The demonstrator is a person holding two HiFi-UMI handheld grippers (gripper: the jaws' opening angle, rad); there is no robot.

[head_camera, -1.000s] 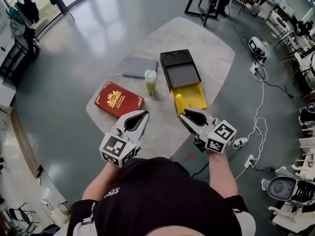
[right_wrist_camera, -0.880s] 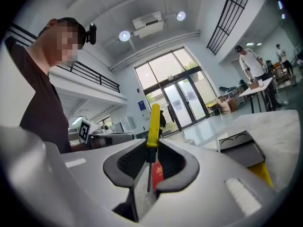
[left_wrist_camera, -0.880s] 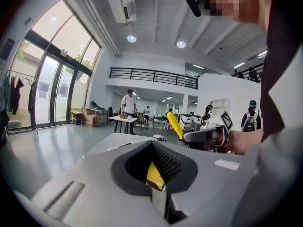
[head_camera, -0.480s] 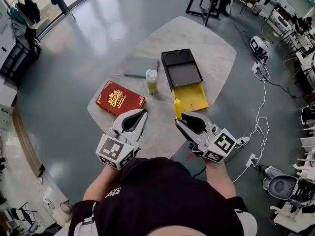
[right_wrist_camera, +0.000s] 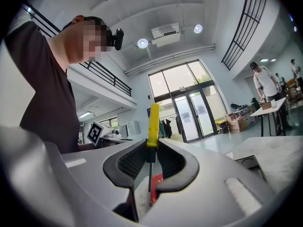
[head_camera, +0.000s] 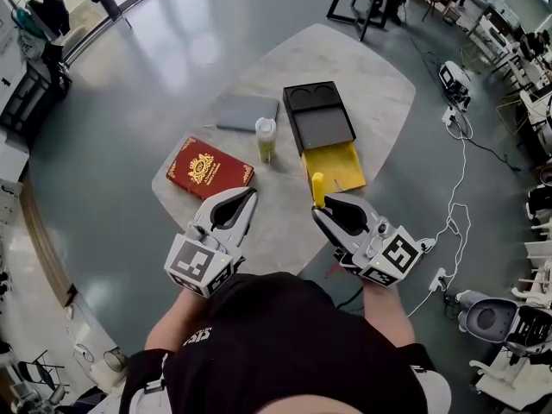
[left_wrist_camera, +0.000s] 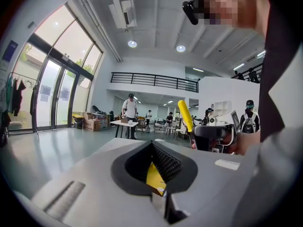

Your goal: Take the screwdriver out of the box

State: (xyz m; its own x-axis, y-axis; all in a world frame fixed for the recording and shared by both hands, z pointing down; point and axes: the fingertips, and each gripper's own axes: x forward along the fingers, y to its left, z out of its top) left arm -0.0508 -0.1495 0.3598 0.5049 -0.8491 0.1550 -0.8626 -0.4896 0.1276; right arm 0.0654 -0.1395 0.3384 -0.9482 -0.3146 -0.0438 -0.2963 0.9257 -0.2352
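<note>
Screwdriver (right_wrist_camera: pixel 153 119), yellow handle up and dark shaft down, is clamped between the right gripper's (head_camera: pixel 320 207) jaws. It is just off the near edge of the black box's (head_camera: pixel 319 119) pulled-out yellow tray (head_camera: pixel 338 166), close to the table's (head_camera: pixel 285 231) front rim. The left gripper (head_camera: pixel 249 196), its jaws together on nothing, hovers over bare tabletop beside a red book (head_camera: pixel 209 169). A bottle (head_camera: pixel 266 141) stands just left of the box.
</note>
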